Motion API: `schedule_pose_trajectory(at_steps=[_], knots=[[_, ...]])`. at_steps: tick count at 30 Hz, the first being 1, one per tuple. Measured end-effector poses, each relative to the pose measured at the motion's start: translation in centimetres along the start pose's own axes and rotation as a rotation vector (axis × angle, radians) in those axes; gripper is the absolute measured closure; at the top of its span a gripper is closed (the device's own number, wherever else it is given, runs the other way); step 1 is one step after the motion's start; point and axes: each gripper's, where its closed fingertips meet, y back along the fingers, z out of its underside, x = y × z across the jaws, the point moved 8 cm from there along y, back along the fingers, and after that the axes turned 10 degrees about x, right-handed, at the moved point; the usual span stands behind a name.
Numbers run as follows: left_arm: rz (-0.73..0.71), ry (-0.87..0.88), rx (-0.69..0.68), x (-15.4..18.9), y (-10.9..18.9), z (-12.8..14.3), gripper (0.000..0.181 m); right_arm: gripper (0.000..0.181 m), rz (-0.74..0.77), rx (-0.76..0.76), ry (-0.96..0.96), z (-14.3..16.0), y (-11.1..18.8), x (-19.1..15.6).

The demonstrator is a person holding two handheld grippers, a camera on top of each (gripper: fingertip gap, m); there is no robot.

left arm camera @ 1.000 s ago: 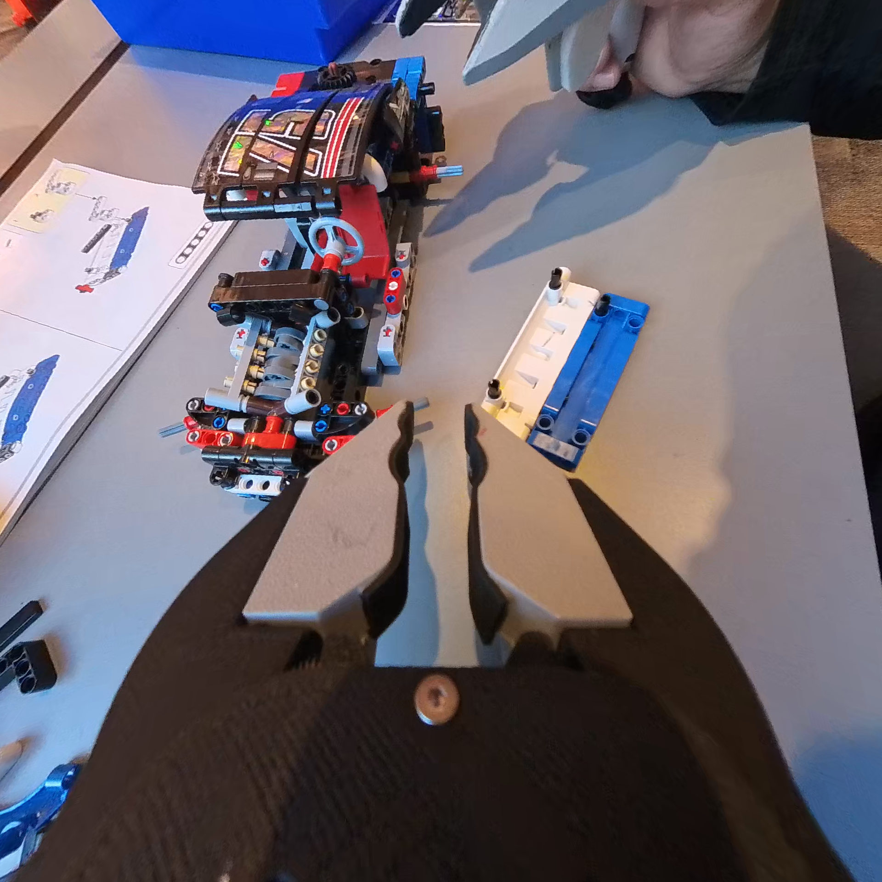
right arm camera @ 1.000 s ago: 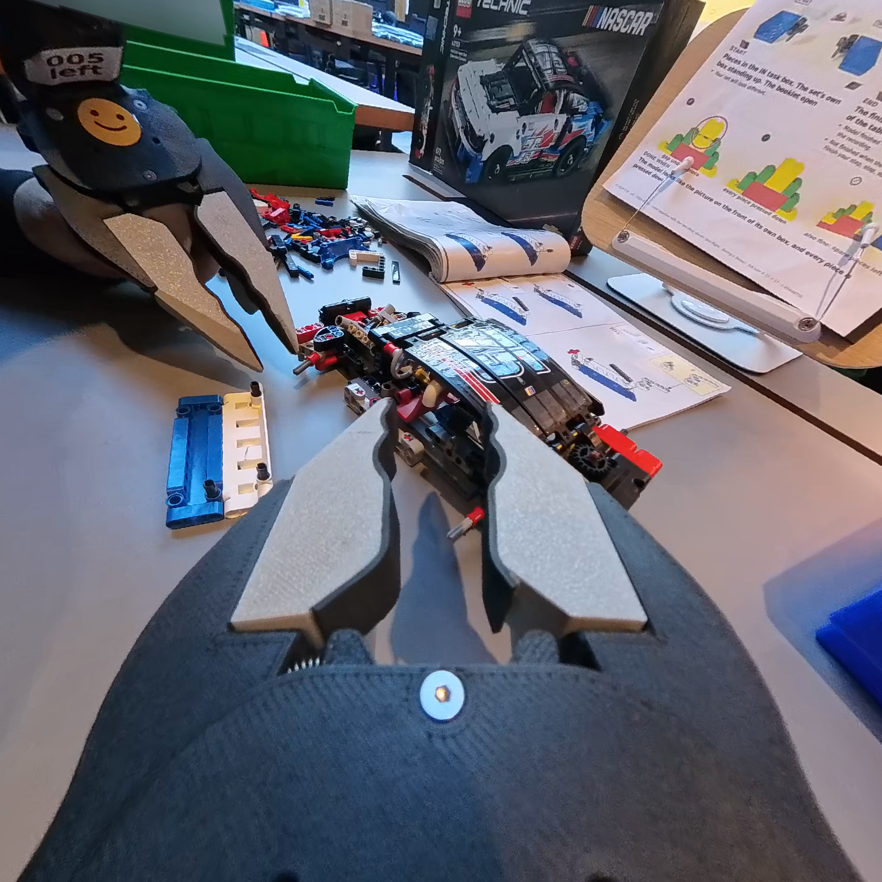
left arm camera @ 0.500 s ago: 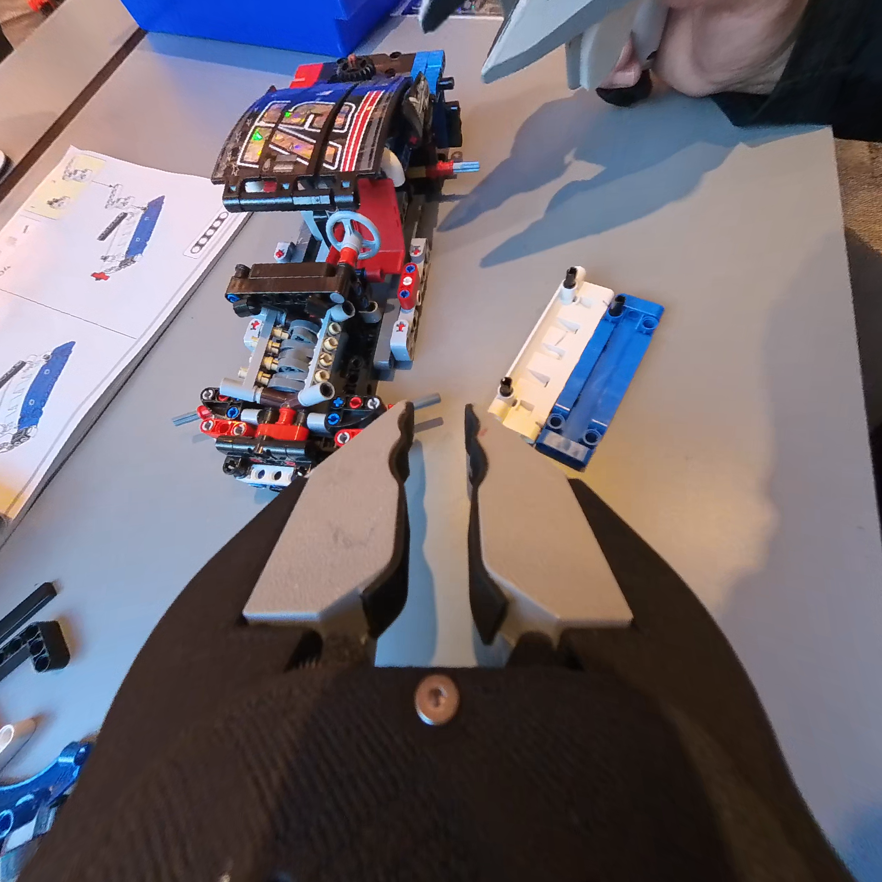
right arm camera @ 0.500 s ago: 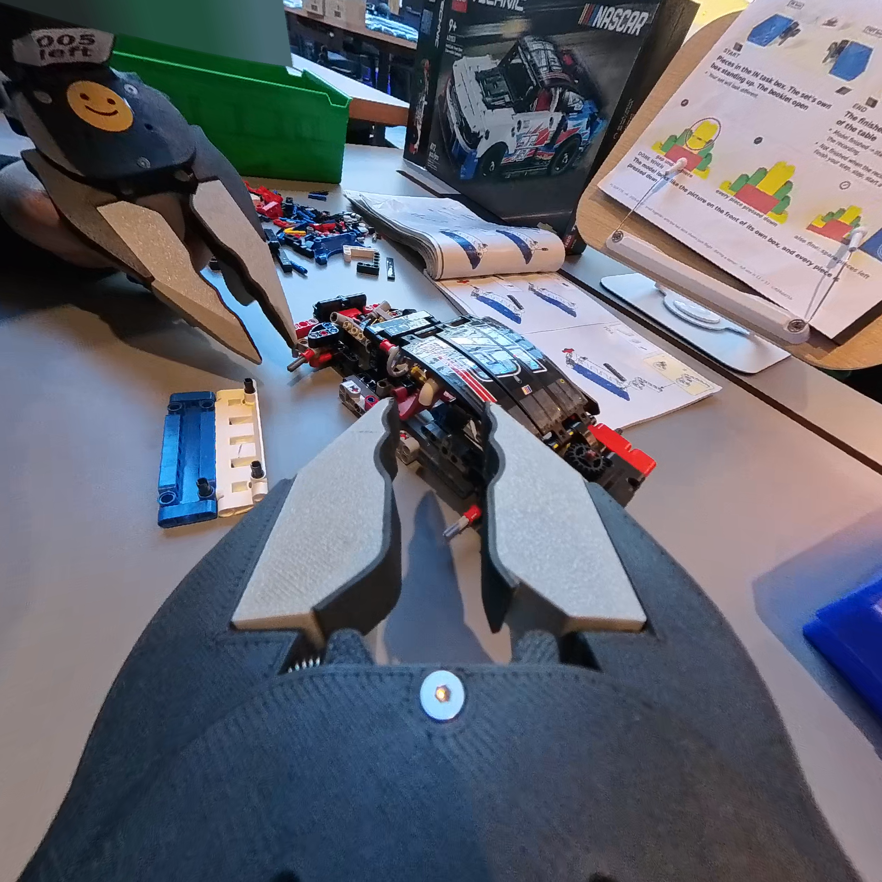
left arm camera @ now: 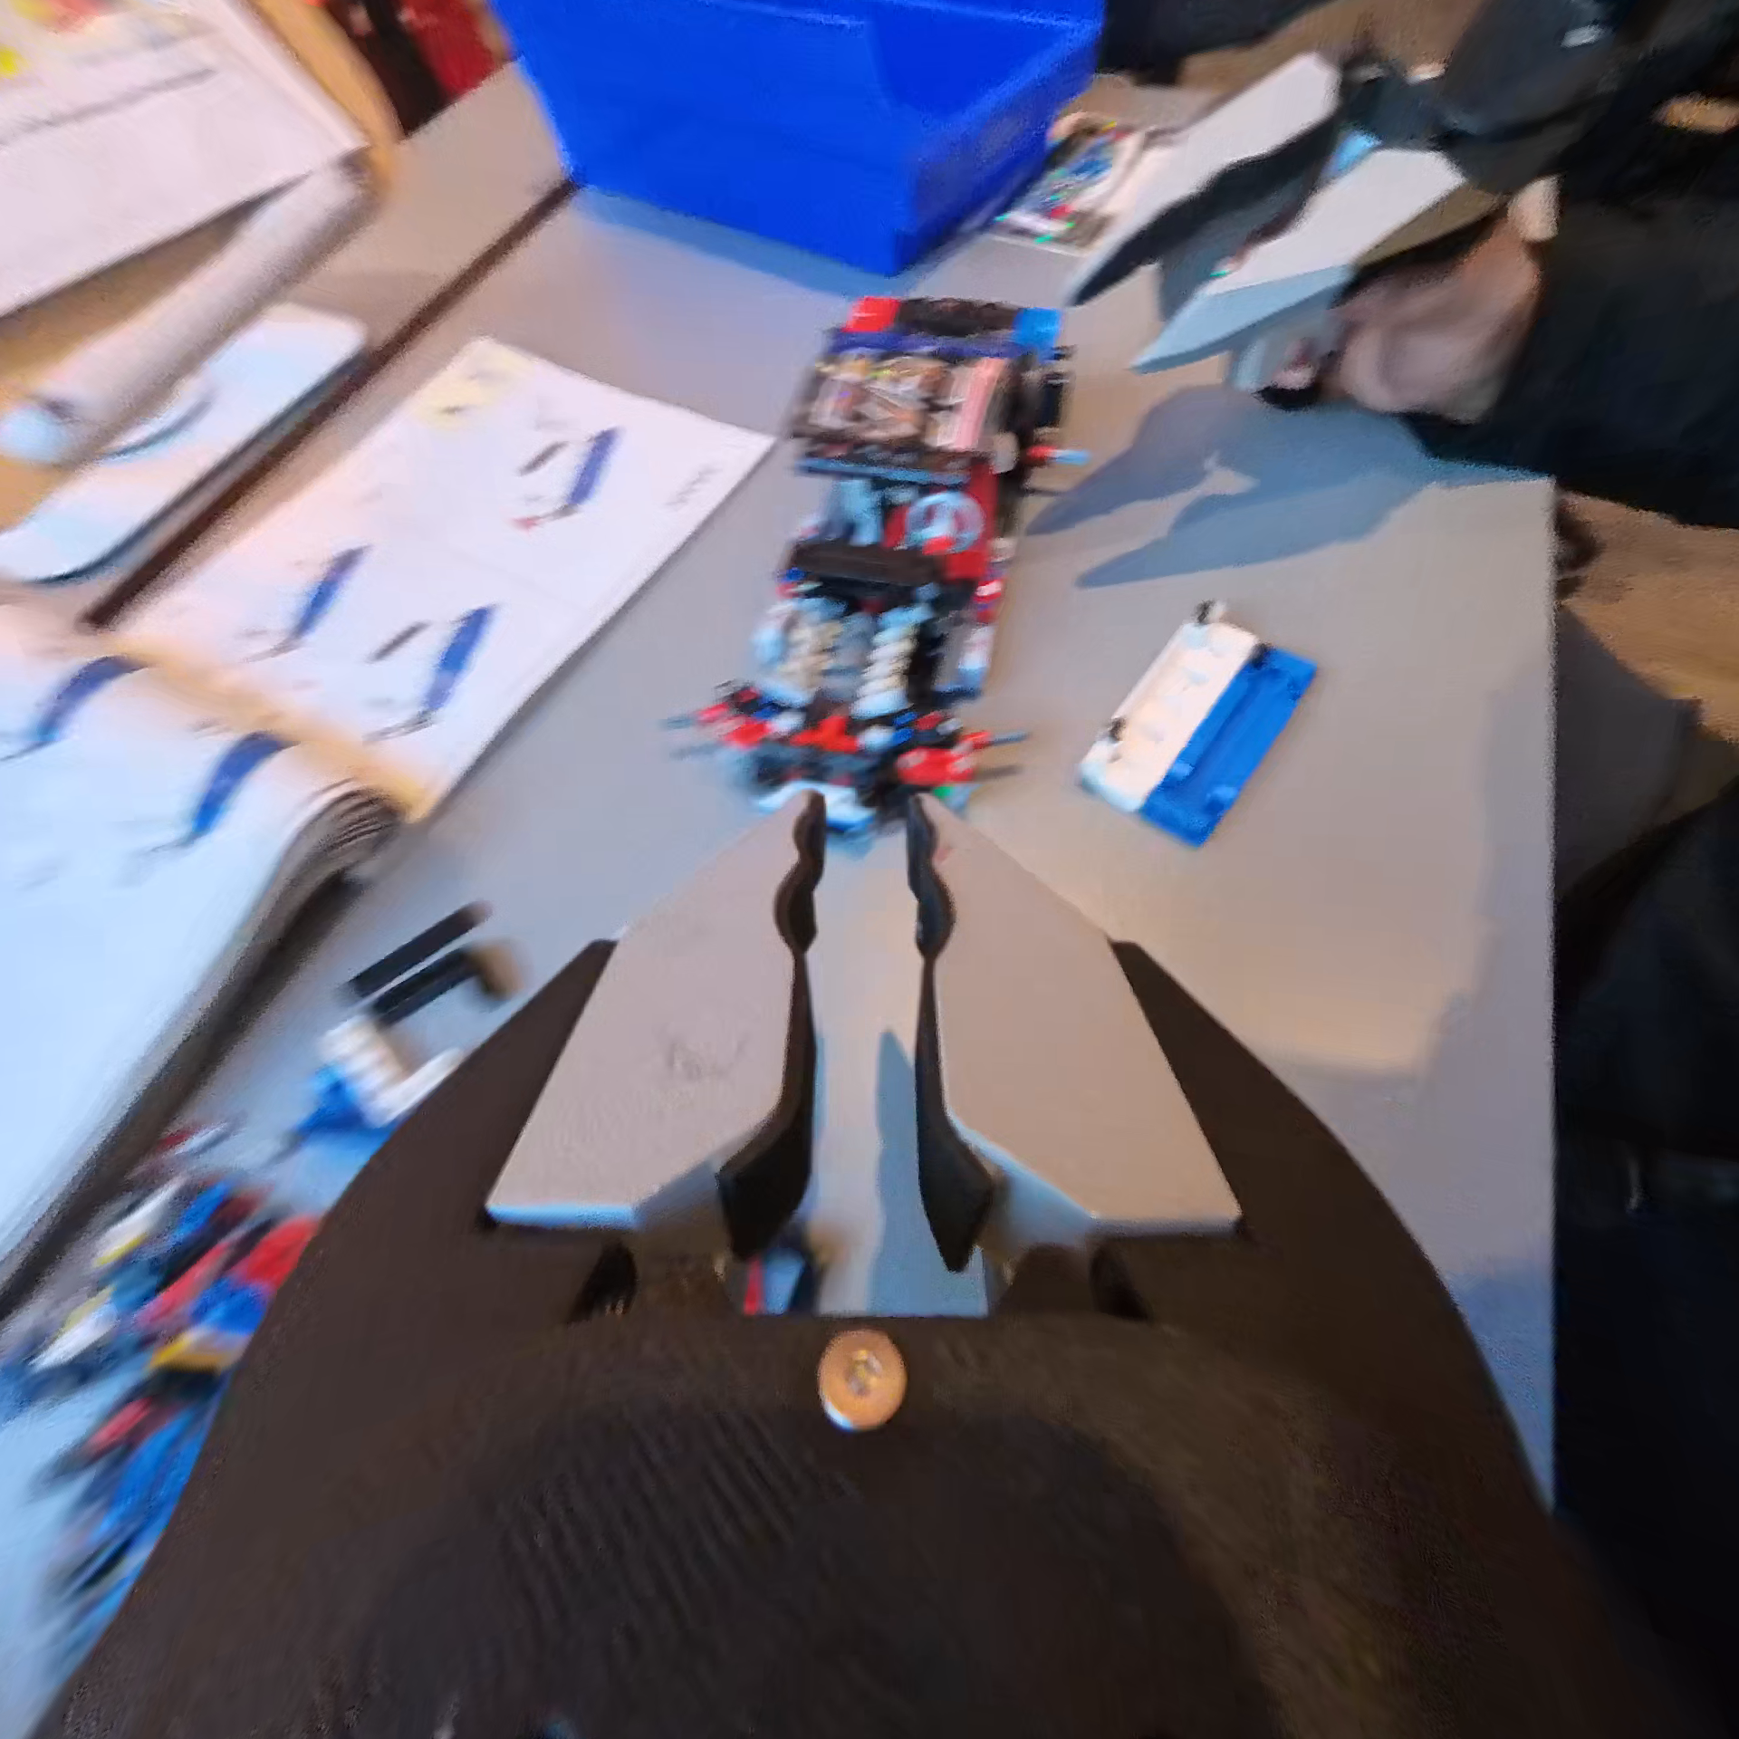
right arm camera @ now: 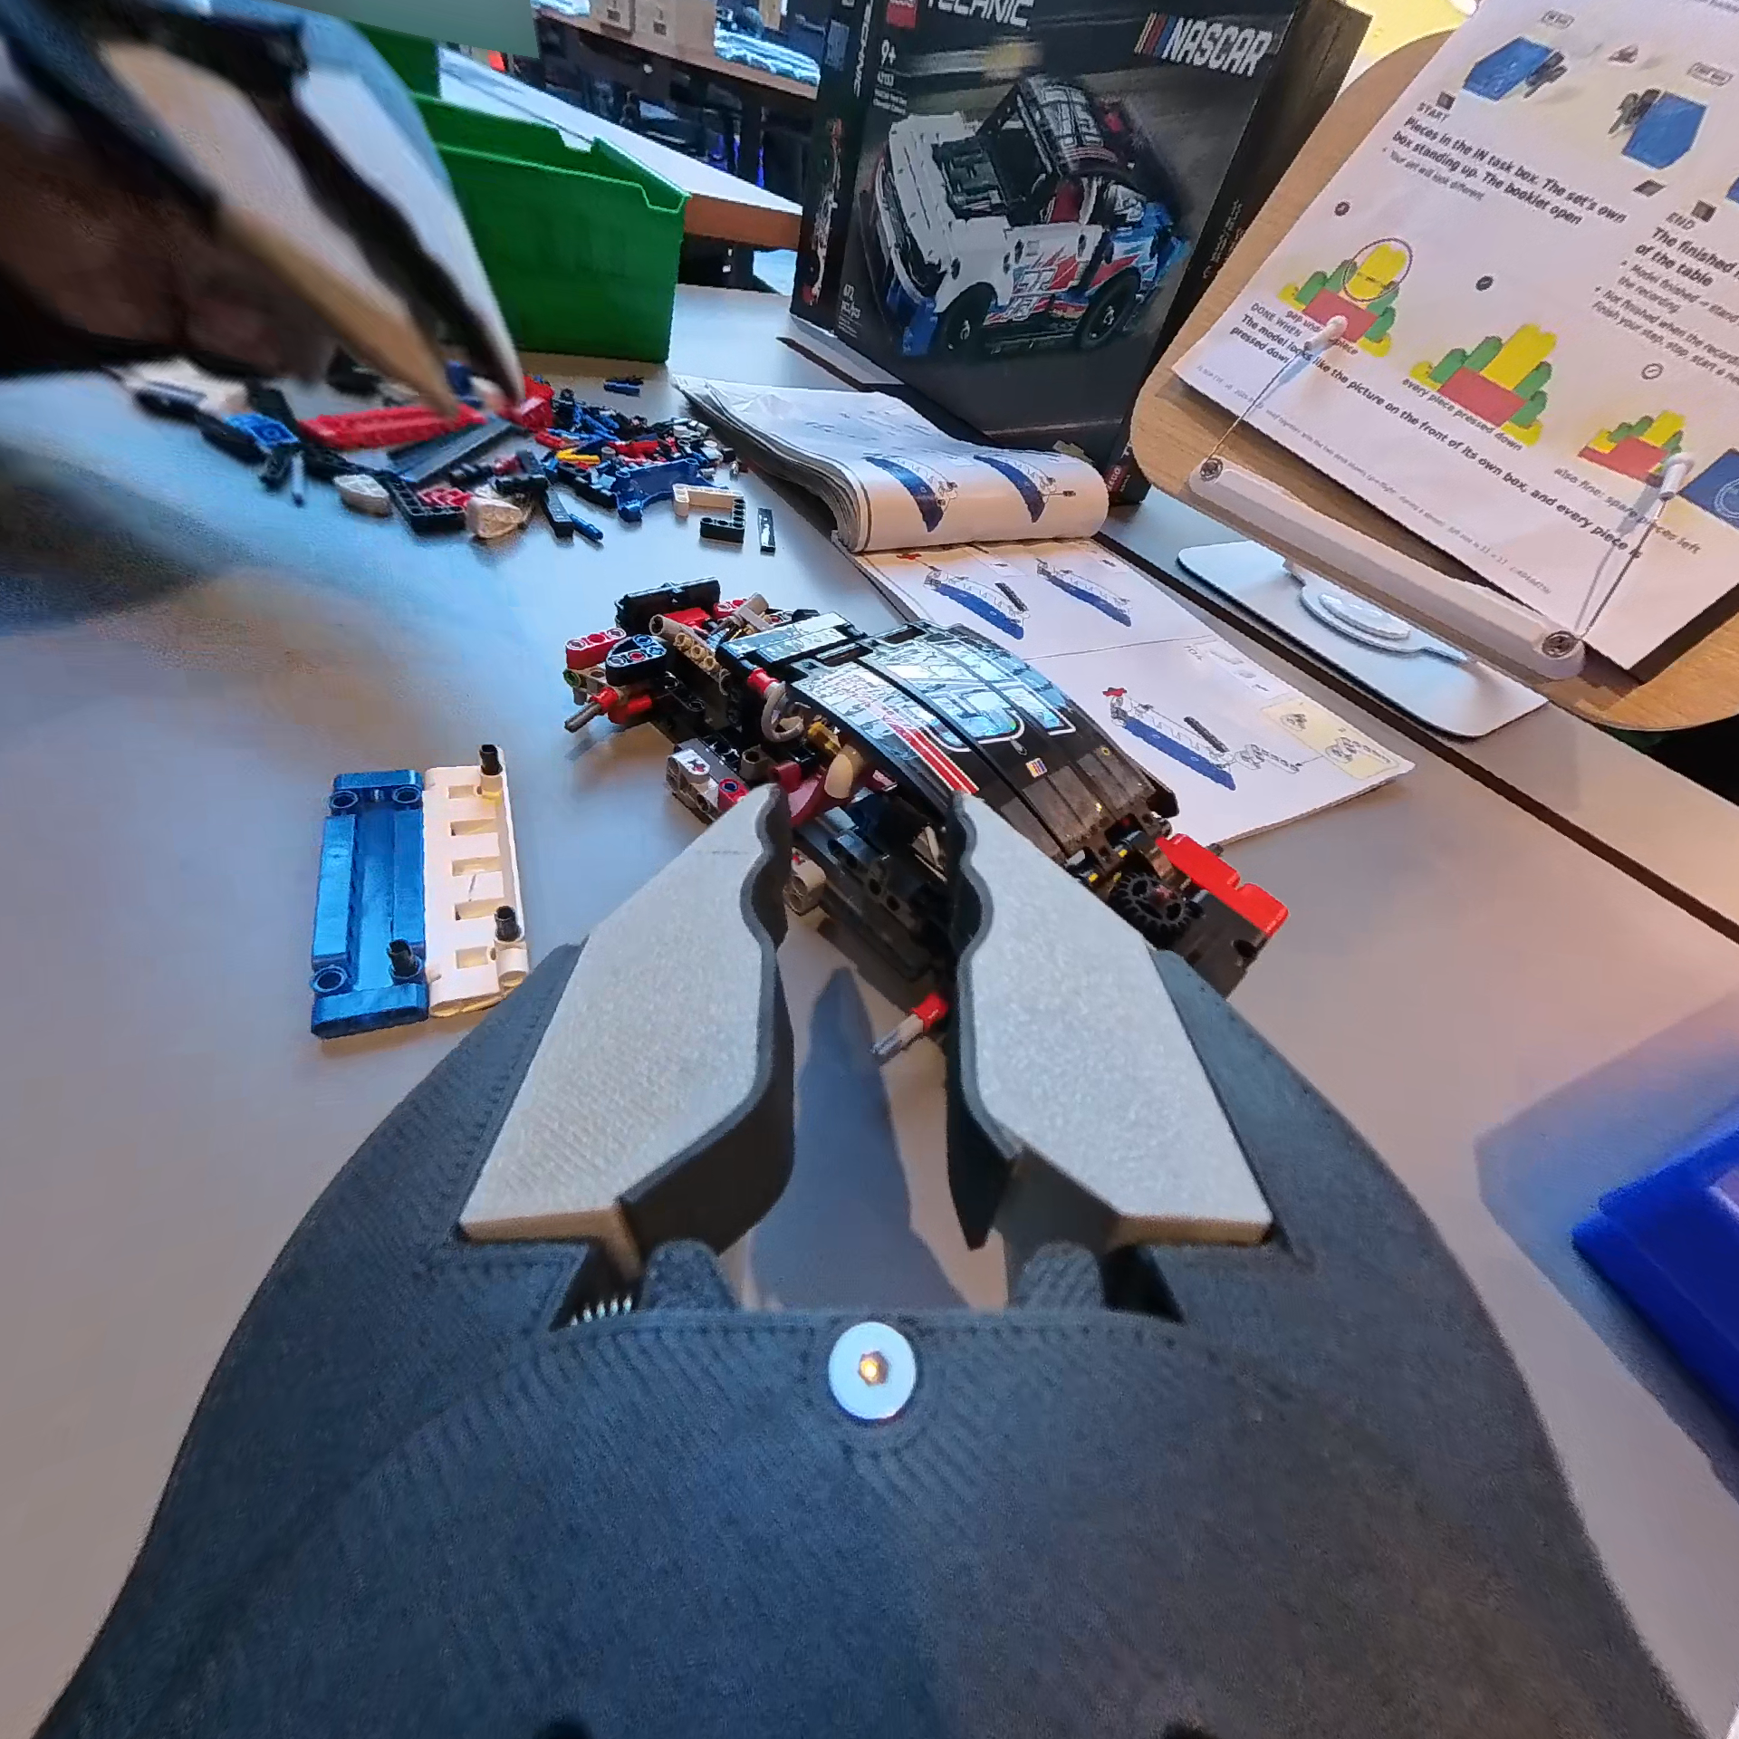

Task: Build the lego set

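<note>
The left gripper (left arm camera: 864, 809) hangs above the grey table (left arm camera: 1223, 988) with its fingers a narrow gap apart and nothing between them; the view from it is smeared by blur. Straight ahead of its fingertips, just beyond them, lies the half-built lego car (left arm camera: 903, 583), its red and black front end nearest and its printed roof farther off. To the right of the fingers, apart from the car, lies a flat blue and white panel (left arm camera: 1195, 720). To their left sit a few loose black and white pieces, with the open instruction booklet (left arm camera: 452, 555) beyond, and a scatter of loose lego pieces (left arm camera: 160, 1261) lies low on the left beside the gripper body. A blue bin (left arm camera: 809, 113) stands past the car. The right gripper (right arm camera: 861, 819) is also parted, somewhat wider, and holds nothing; its tips hover over the near side of the car (right arm camera: 903, 734), though contact cannot be told. Left of its fingers rests the panel (right arm camera: 414, 894). Farther ahead and left, the other gripper's blurred tips (right arm camera: 461, 386) reach down to the pile of loose pieces (right arm camera: 527, 461), in front of a green bin (right arm camera: 565, 226). The set's box (right arm camera: 1035, 216) stands beyond the booklet (right arm camera: 941, 470).
</note>
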Motion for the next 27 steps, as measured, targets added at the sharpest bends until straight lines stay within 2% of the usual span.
schedule_pose_trajectory(at_steps=[2, 4, 6, 8, 12, 21, 24, 27], knots=[[-0.037, -0.001, -0.109, -3.2, 3.3, -0.2, 0.173, 0.152, -0.009, -0.002, -0.002, 0.0, -0.1, -0.1], [-0.163, -0.024, -0.275, -7.5, 5.9, 1.0, 0.176, 0.152, -0.015, -0.012, -0.001, 0.1, -0.2, -0.1], [-0.218, -0.013, -0.421, -10.9, 7.4, 2.8, 0.18, 0.154, -0.023, -0.016, 0.002, 0.1, -0.3, -0.2], [-0.232, 0.055, -0.535, -12.5, 8.1, 4.2, 0.175, 0.155, -0.021, -0.01, 0.008, 0.1, -0.2, -0.3], [-0.233, 0.071, -0.603, -12.7, 8.4, 5.3, 0.174, 0.155, -0.012, -0.006, -0.006, 0.1, -0.2, 0.0], [-0.231, 0.144, -0.627, -12.0, 9.0, 7.1, 0.177, 0.157, -0.021, 0.0, -0.01, 0.0, -0.1, -0.2], [-0.159, 0.171, -0.589, -10.9, 7.8, 6.7, 0.178, 0.157, -0.02, 0.001, -0.006, -0.1, -0.2, -0.2], [-0.092, 0.125, -0.599, -9.5, 5.8, 6.1, 0.178, 0.157, -0.021, -0.002, -0.006, 0.0, -0.2, -0.2]])
